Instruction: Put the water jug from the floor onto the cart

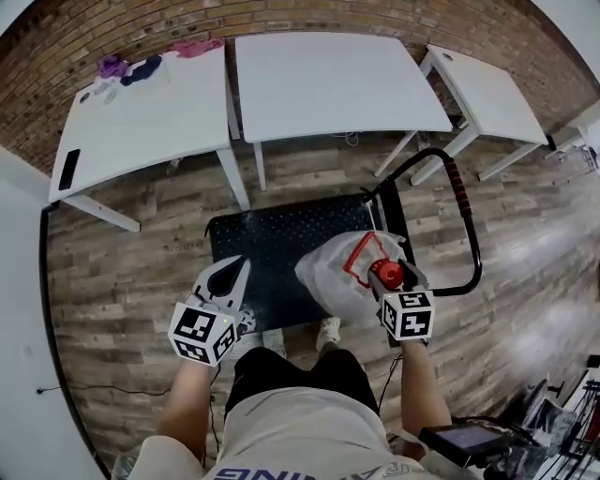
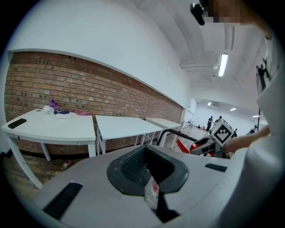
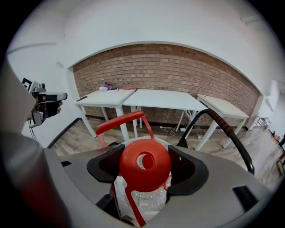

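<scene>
1. The fingers of our right gripper are clamped on the red cap of the water jug, with one dark pad pressing on each side of it.
2. The fingers of our left gripper meet at their far tips, leaving a dark hollow between the pads. A small clear-and-red scrap sits low in that hollow. We cannot tell what it is or whether it is pinched. This gripper hangs to the left of the jug, apart from it.
3. Just below the grippers, our shoes stand on the plank floor at the near edge of the cart.
4. The jug has a clear body, and its red carrying handle rises from the neck. It leans with its cap toward the right, over the near right part of the cart's black deck and just inside the push handle. We cannot tell whether its base rests on the deck.
5. Beyond the cart, three white tables stand in a row along the brick wall: the left table, the middle table and the right table.
6. On the left table, a heap of clothes lies at the far edge, and a flat black thing lies near its left end.
</scene>
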Demonstrator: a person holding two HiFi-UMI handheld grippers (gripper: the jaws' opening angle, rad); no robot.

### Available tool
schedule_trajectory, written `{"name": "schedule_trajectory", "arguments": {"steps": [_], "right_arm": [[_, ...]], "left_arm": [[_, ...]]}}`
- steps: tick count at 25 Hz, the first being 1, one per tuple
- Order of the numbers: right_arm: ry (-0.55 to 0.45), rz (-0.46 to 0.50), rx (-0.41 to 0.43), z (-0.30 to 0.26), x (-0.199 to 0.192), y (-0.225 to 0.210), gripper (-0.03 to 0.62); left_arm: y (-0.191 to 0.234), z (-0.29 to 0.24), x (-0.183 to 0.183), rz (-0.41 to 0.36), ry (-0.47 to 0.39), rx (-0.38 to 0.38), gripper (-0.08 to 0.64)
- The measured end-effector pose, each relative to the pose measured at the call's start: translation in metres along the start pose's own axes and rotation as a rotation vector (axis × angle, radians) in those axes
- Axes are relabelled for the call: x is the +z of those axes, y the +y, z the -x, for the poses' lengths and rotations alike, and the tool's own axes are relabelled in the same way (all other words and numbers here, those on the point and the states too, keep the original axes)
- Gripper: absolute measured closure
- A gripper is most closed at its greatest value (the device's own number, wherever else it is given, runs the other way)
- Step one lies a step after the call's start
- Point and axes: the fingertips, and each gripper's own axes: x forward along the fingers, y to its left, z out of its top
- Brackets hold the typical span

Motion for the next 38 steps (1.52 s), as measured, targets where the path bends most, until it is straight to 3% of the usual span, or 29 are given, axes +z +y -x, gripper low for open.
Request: {"name": "schedule_trajectory", "arguments": {"steps": [10,16,27,33,38], "right_arm": [[-0.011,0.235,0.191,-0.121,0.057,-0.007,0.279],[-0.003,0.274,0.197,-0.197,0.07,-0.052,0.279],[0.072,0.235,0.137,-0.299,0.073,-0.114,0.279],[0.133,0.233,0.146,-0.328,0.058,-0.122,0.279],[0.154,0.176,0.138,-0.338,0.048,-0.13,0.279]], "left_arm": [[0.027,0.001,-0.006,0.139,0.011,0.302,0.56],[0.023,-0.014,-0.001,0.147,-0.012,0.416,0.56],[0.02,-0.011,-0.024,0.159,0.05,0.503,0.56],[0.025,-0.005,-0.031,0.13,0.092,0.533,0.56],[0.027,-0.005,-0.028,0.129,0.099,0.535,0.56]]}}
